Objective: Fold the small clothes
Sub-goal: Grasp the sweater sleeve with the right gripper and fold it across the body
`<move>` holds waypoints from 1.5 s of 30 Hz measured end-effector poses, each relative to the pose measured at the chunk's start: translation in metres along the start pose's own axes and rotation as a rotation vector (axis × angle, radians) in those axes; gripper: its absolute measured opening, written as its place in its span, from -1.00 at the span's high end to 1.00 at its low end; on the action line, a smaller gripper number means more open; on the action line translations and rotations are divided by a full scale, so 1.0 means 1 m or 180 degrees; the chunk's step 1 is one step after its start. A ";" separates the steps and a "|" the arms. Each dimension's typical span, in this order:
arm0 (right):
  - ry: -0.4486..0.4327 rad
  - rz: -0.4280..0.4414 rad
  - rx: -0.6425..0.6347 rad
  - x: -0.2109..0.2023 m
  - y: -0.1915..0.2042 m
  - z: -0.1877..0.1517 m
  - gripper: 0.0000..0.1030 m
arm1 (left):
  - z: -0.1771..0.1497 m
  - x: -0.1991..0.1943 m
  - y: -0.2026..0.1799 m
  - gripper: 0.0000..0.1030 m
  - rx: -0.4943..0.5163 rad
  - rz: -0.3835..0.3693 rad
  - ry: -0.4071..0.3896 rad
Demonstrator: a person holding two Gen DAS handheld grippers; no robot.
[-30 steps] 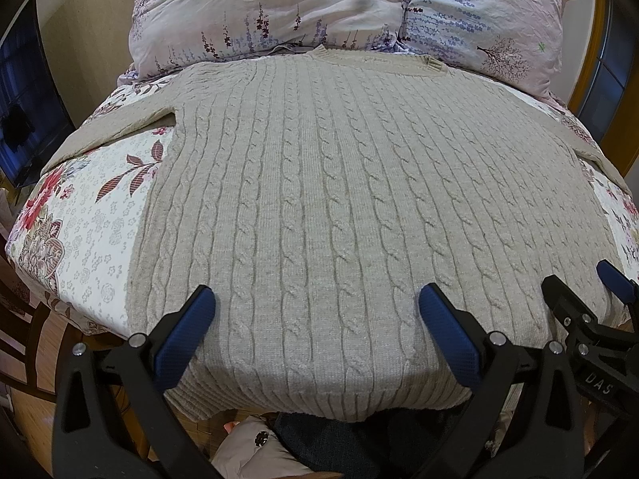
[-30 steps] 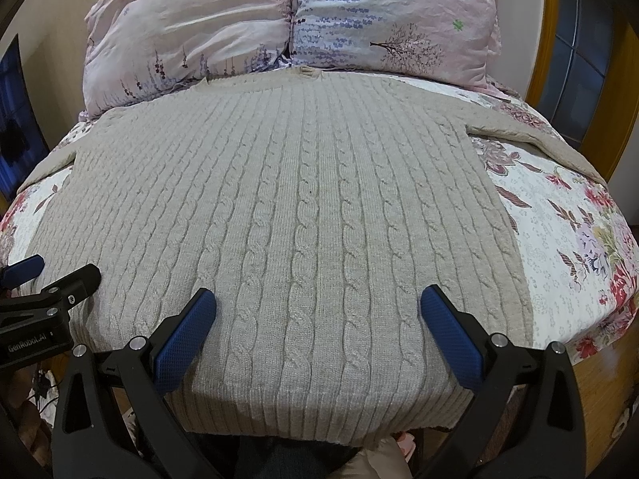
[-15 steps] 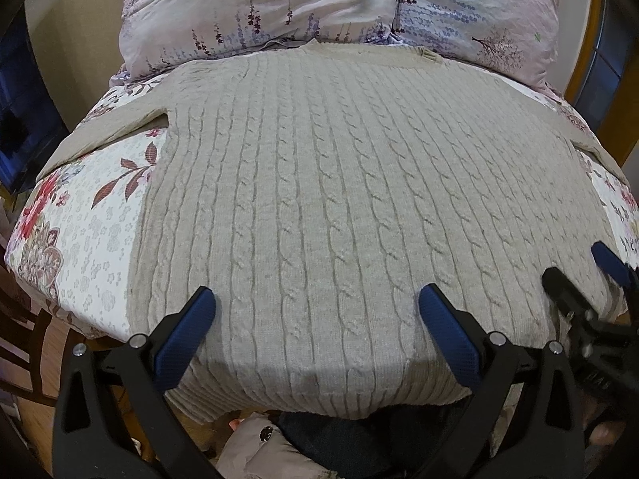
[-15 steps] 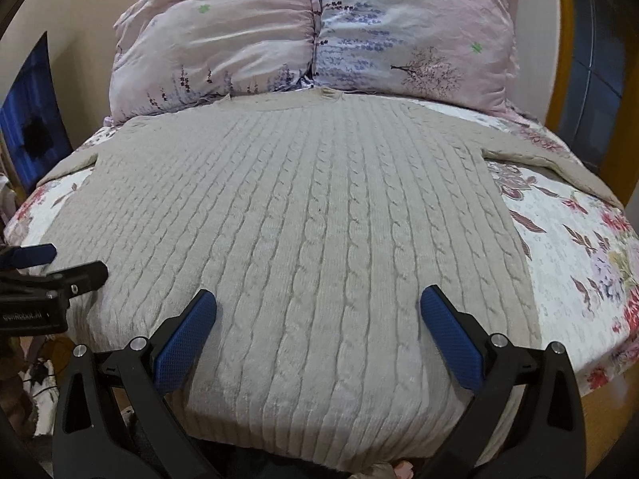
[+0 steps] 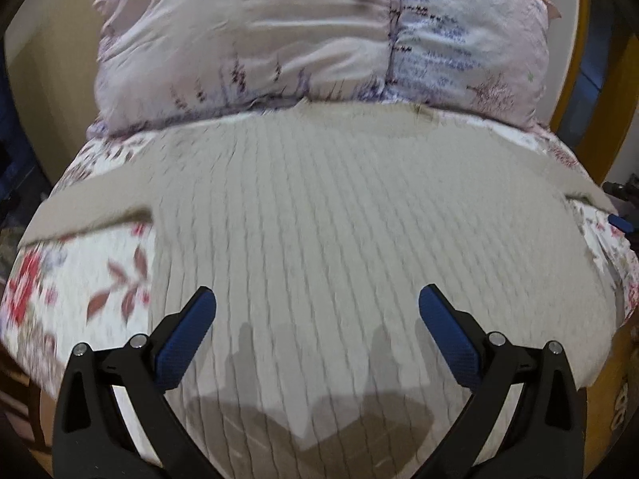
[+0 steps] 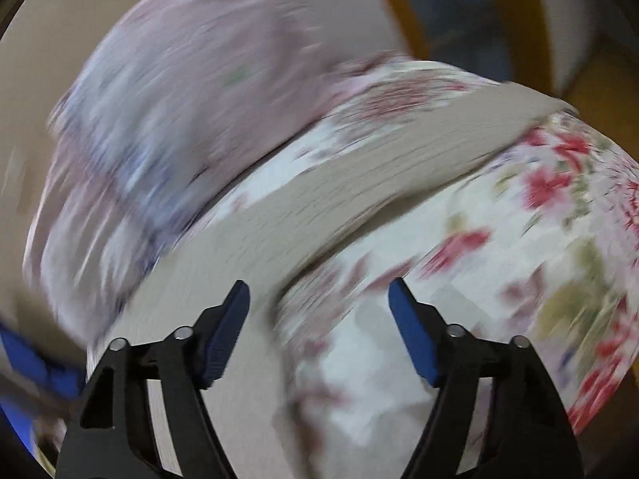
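Observation:
A beige cable-knit sweater (image 5: 339,231) lies flat on the bed, neck toward the pillows, sleeves spread to both sides. My left gripper (image 5: 317,319) is open and empty above the sweater's lower body. My right gripper (image 6: 319,307) is open and empty above the sweater's right armpit; the right sleeve (image 6: 383,183) runs away to the upper right across the sheet. The right wrist view is heavily blurred. The right gripper's blue tip shows at the far right edge of the left wrist view (image 5: 621,221).
Two pink floral pillows (image 5: 319,40) lie at the head of the bed. The floral sheet (image 5: 72,291) shows on both sides of the sweater (image 6: 539,259). A wooden bed frame (image 5: 611,92) stands at the right. The bed's front edge is close below the grippers.
Both grippers have moved forward over the bed. The right gripper has swung right, from the sweater's hem to its right sleeve, and narrowed a little. The sweater has not moved.

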State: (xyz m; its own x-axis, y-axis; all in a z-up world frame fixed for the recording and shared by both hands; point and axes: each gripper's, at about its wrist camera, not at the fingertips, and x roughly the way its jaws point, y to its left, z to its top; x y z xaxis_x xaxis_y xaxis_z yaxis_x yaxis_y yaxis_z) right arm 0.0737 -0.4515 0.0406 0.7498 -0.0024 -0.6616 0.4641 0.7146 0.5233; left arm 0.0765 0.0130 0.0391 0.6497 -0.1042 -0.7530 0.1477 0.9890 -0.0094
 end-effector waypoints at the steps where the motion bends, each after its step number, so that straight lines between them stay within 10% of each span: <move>1: -0.0002 -0.0020 0.0122 0.003 -0.010 0.008 -0.28 | 0.007 0.003 0.000 -0.97 0.0037 -0.0026 -0.0017; 11: -0.0145 -0.0186 0.1091 0.047 -0.087 0.072 -0.04 | 0.055 0.040 0.000 -0.97 0.0157 -0.0197 -0.0014; 17: -0.0414 -0.0433 0.1320 0.046 -0.117 0.091 0.56 | 0.071 0.057 0.004 -0.97 0.0120 -0.0206 -0.0048; 25: -0.0572 -0.0634 0.0894 0.042 -0.104 0.093 0.81 | 0.086 0.073 0.024 -0.97 -0.0100 -0.0261 -0.0086; 35: -0.0806 0.0168 -0.0494 0.003 0.048 0.064 0.83 | 0.087 0.076 0.052 -0.97 -0.0507 -0.0678 -0.0061; 41: -0.0049 0.0932 -0.1301 0.041 0.157 -0.025 0.83 | 0.082 0.072 0.061 -0.97 -0.0712 -0.0878 -0.0152; 45: 0.0544 0.0840 -0.1657 0.093 0.189 -0.087 0.83 | 0.077 0.067 0.068 -0.97 -0.0878 -0.1028 -0.0283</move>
State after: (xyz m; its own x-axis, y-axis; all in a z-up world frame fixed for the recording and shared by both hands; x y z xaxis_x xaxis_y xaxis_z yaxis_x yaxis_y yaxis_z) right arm 0.1899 -0.2553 0.0316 0.7018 0.3031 -0.6447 -0.0513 0.9241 0.3786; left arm 0.1877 0.0649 0.0386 0.6664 -0.4096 -0.6231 0.1568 0.8939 -0.4199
